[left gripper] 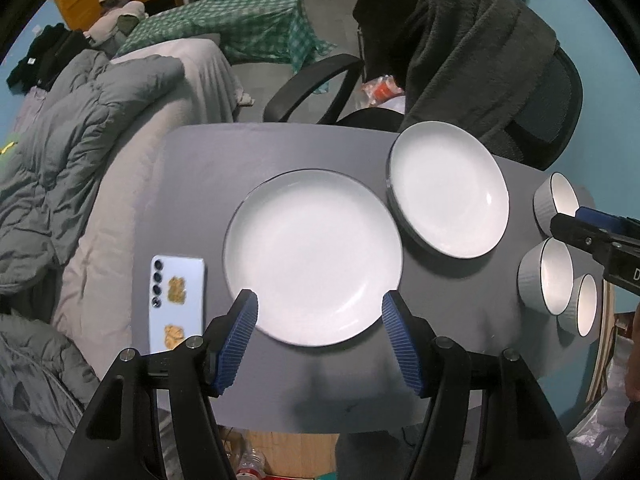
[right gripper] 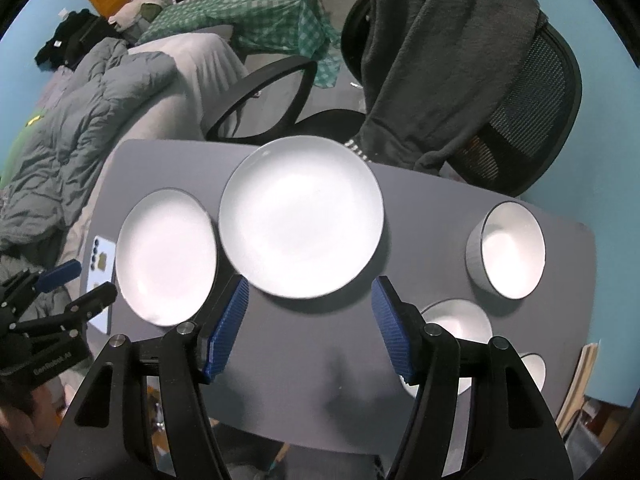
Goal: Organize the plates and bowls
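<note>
Two white plates lie side by side on the grey table (left gripper: 200, 184). The left plate (left gripper: 313, 258) (right gripper: 166, 257) lies near the table's middle; the right plate (left gripper: 448, 189) (right gripper: 301, 216) lies farther back. Three white ribbed bowls stand at the table's right end: a far bowl (left gripper: 557, 204) (right gripper: 507, 249), a middle bowl (left gripper: 547, 276) (right gripper: 456, 322), and a small near bowl (left gripper: 580, 310) (right gripper: 534, 370). My left gripper (left gripper: 319, 312) is open and empty, its fingers either side of the left plate's near rim. My right gripper (right gripper: 310, 296) is open and empty just before the right plate.
A phone (left gripper: 176, 302) lies face down at the table's left edge. A black office chair (right gripper: 532, 92) draped with a dark blanket stands behind the table. A bed with grey bedding (left gripper: 80, 140) is on the left.
</note>
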A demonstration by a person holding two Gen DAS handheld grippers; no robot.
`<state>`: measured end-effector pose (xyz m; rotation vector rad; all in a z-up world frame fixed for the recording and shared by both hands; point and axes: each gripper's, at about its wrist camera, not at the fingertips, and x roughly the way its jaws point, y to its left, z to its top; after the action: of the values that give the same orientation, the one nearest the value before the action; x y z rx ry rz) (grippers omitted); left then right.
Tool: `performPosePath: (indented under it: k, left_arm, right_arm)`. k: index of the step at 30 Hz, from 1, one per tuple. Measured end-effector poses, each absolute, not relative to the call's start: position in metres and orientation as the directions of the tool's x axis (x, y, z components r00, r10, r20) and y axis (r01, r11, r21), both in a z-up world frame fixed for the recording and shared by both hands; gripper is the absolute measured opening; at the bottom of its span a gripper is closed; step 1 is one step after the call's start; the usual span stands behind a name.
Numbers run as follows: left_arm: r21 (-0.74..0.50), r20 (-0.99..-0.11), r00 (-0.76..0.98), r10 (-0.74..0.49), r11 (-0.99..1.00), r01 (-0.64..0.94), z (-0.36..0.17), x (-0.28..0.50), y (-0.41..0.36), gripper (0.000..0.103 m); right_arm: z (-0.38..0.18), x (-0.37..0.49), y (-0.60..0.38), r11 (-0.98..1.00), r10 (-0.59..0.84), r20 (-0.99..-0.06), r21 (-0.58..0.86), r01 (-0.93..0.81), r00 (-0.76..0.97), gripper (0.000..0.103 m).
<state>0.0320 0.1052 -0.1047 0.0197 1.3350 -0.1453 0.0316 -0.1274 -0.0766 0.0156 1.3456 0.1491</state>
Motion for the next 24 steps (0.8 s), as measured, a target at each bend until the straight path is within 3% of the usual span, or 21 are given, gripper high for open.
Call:
performPosePath:
  k: [13,24]
  left_arm:
    - [-0.069,-0.964,0.246,-0.102,0.988,0.139,-0.096,0.010,0.133,0.066]
    - [-0.058,-0.969,0.222,-0.104,0.977,0.204,-0.124,0.026,0.148,0.066]
  right_arm:
    - [-0.064,0.002,-0.113,0.990,0.128,-0.968,0.111,-0.092,0.214,0.063]
    - [-0.080,-0.008,-0.096,0.982,0.175,-0.964,0.155,-0.111,0.198,0.064]
